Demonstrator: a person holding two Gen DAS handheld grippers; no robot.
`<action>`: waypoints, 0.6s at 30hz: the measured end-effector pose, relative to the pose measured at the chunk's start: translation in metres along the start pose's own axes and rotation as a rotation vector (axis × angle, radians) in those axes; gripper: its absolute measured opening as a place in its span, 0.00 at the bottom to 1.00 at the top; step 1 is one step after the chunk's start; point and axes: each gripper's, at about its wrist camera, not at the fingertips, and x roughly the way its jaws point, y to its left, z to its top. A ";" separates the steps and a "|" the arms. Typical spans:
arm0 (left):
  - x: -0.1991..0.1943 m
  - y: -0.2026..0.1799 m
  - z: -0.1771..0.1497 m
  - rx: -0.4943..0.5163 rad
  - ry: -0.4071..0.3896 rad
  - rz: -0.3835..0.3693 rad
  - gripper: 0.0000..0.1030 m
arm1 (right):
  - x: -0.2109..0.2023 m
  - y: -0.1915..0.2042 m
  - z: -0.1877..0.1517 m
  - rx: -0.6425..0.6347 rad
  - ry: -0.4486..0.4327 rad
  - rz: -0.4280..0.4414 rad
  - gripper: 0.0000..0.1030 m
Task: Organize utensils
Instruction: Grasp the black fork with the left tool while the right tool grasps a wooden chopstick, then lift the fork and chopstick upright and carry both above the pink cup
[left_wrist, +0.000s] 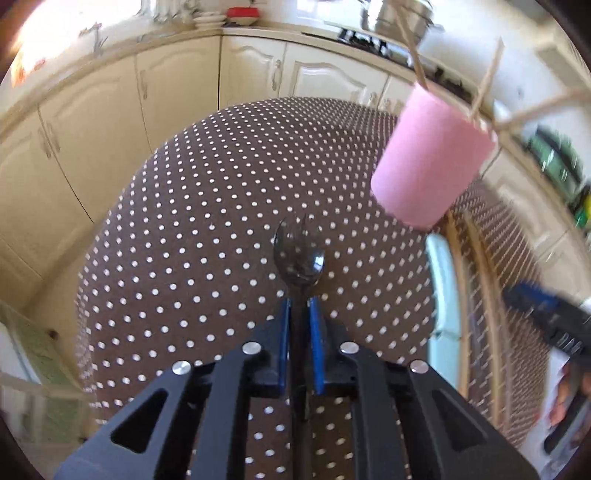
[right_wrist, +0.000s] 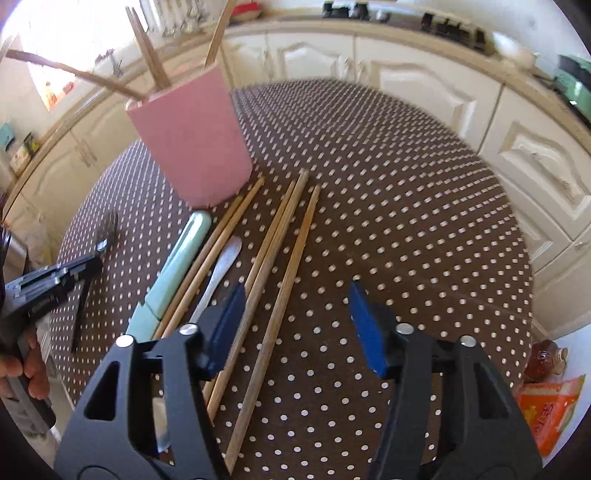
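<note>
My left gripper (left_wrist: 299, 302) is shut on the handles of a dark metal spoon (left_wrist: 300, 267) and fork (left_wrist: 295, 227), which stick out over the dotted tablecloth. A pink cup (left_wrist: 432, 162) with wooden chopsticks standing in it is up to the right. In the right wrist view, my right gripper (right_wrist: 297, 288) stands open above several loose chopsticks (right_wrist: 280, 258) lying on the table. One lies between the jaws and the others run under the left finger. The pink cup (right_wrist: 192, 140) stands beyond them. The left gripper (right_wrist: 94, 258) with the fork (right_wrist: 109, 232) shows at the far left.
A mint-handled knife (right_wrist: 173, 273) and a pale flat utensil (right_wrist: 218, 273) lie left of the chopsticks. An orange packet (right_wrist: 546, 410) and a small amber bottle (right_wrist: 546, 360) sit off the table's right edge. Cream cabinets (right_wrist: 424, 85) ring the round table (right_wrist: 406, 221).
</note>
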 end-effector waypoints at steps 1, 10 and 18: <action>-0.002 0.006 0.000 -0.033 -0.011 -0.041 0.10 | 0.003 0.000 0.001 -0.008 0.025 0.002 0.45; -0.028 0.014 0.003 -0.124 -0.116 -0.204 0.10 | 0.025 0.012 0.026 -0.144 0.150 -0.076 0.20; -0.063 0.006 -0.008 -0.097 -0.302 -0.299 0.10 | 0.022 -0.005 0.035 -0.107 0.086 -0.023 0.06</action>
